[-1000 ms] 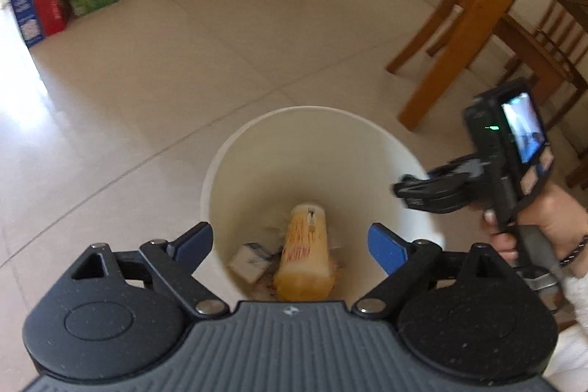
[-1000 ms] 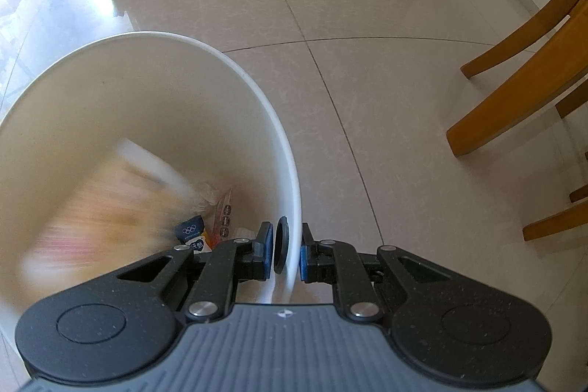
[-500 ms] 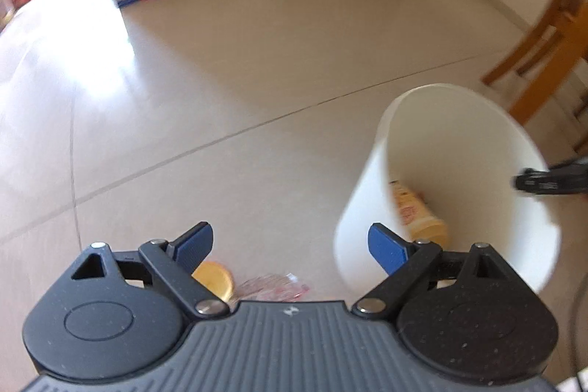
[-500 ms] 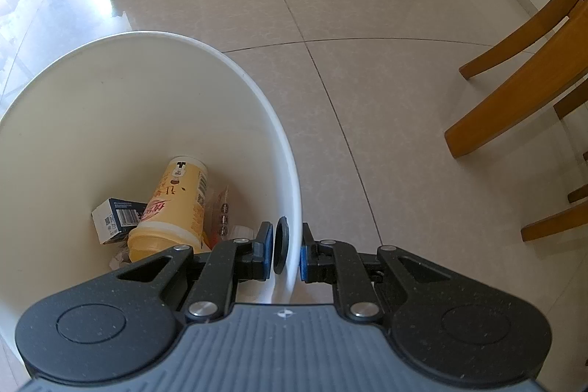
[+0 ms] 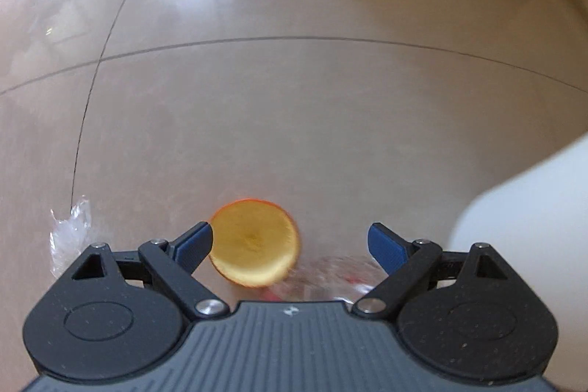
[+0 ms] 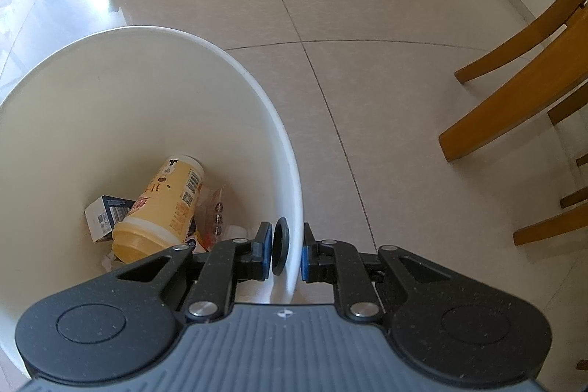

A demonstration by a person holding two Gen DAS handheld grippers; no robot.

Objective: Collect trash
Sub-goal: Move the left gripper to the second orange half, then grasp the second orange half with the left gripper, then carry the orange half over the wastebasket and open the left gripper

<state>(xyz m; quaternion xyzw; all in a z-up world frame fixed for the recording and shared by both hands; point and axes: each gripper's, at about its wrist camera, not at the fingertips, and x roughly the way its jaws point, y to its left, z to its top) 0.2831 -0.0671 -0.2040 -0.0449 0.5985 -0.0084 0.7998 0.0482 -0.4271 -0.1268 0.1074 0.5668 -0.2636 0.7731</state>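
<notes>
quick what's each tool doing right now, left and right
Left tool: open, holding nothing, over the orange lid on the floor.
Right tool: closed on the white bin wall.

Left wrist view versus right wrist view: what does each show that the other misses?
Only the left wrist: the open left gripper above an orange lid, a clear wrapper and a plastic scrap on the floor. Only the right wrist: the right gripper shut on the bin's rim, a yellow cup and small box inside, chair legs. Both: the white bin.
</notes>
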